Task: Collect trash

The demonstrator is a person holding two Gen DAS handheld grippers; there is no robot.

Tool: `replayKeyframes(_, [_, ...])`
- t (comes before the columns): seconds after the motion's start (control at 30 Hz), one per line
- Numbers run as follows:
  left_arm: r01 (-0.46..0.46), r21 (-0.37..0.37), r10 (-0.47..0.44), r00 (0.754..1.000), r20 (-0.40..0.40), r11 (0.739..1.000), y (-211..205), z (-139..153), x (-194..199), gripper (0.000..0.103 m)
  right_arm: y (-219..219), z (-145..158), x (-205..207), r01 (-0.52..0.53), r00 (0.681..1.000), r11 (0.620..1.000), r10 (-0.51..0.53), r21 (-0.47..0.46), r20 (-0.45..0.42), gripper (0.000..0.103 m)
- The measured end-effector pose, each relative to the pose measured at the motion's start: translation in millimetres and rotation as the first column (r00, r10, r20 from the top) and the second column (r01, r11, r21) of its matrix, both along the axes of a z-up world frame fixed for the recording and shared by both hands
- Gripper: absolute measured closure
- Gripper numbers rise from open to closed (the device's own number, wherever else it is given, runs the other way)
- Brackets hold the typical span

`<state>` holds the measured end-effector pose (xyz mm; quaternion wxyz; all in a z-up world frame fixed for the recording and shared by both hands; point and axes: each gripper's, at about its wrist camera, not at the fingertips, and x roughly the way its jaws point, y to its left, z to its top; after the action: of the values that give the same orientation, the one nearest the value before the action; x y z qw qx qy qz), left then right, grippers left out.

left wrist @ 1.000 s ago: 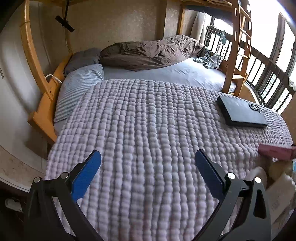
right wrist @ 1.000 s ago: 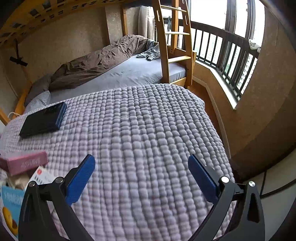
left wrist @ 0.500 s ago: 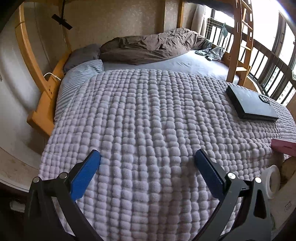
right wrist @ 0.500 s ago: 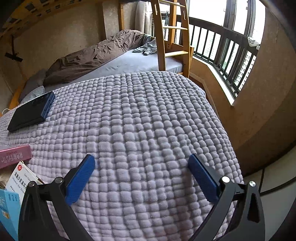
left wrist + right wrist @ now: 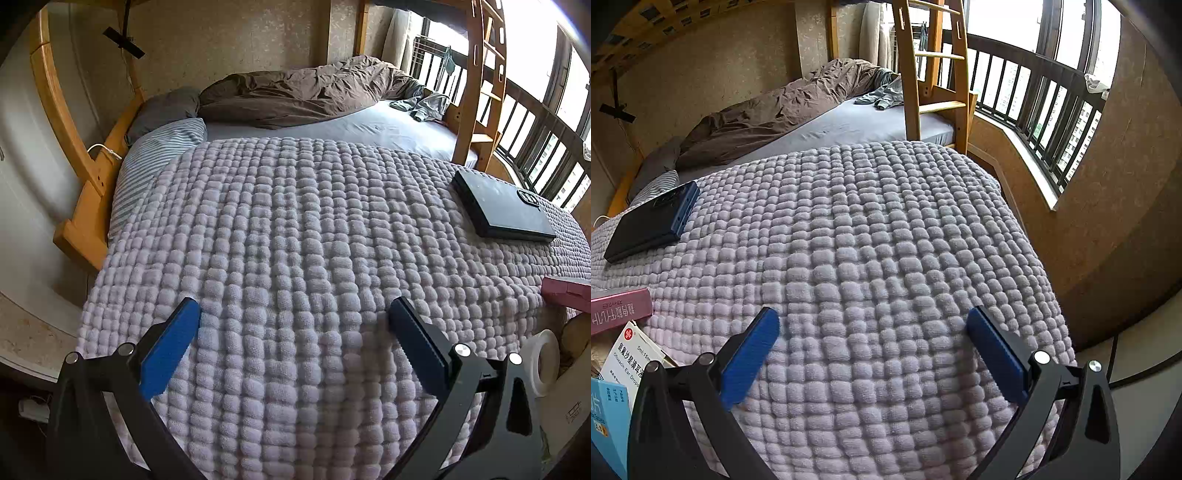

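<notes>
My left gripper (image 5: 293, 319) stands open above the near part of a lilac bubble-textured blanket (image 5: 295, 229), nothing between its blue pads. My right gripper (image 5: 873, 328) is also open over the same blanket (image 5: 879, 240). Trash items lie between the two: a pink box (image 5: 569, 291) (image 5: 618, 308), a white medicine carton (image 5: 629, 354), a blue carton (image 5: 607, 417) and a white tape roll (image 5: 543, 362) at the frame edges. A flat black box (image 5: 502, 208) (image 5: 652, 221) rests farther back on the blanket.
Behind the blanket lies a bed with a brown duvet (image 5: 306, 92), striped pillow (image 5: 159, 155) and grey garment (image 5: 882, 94). A wooden ladder (image 5: 934, 77) and frame (image 5: 77, 155) flank it. A railed window (image 5: 1045, 107) and cork wall stand at the right.
Both grippers have drawn back and lowered toward the blanket's near edge. More of the pink box, cartons and tape roll has come into view at the frame edges. Both stay open.
</notes>
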<state>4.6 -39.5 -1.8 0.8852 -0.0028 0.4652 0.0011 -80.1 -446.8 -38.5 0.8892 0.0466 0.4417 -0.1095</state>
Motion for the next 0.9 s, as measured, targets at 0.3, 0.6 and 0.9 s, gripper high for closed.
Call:
replayKeyframes(0.3, [-0.001, -0.001, 0.001, 1.000, 0.000, 1.000, 0.4, -0.9, 0.2, 0.001, 0.2, -0.2, -0.1, 0.000, 1.000, 1.000, 0.000, 0.000, 0.000, 0.003])
replayKeyframes(0.6, [-0.002, -0.001, 0.002, 1.000, 0.000, 1.000, -0.2, -0.4, 0.3, 0.001, 0.1, 0.0, 0.1, 0.000, 1.000, 1.000, 0.000, 0.002, 0.001, 0.003])
replayKeyframes(0.9, [-0.004, 0.000, 0.004, 1.000, 0.000, 1.000, 0.4, -0.9, 1.9, 0.001, 0.0, -0.1, 0.2, 0.000, 1.000, 1.000, 0.000, 0.001, 0.000, 0.003])
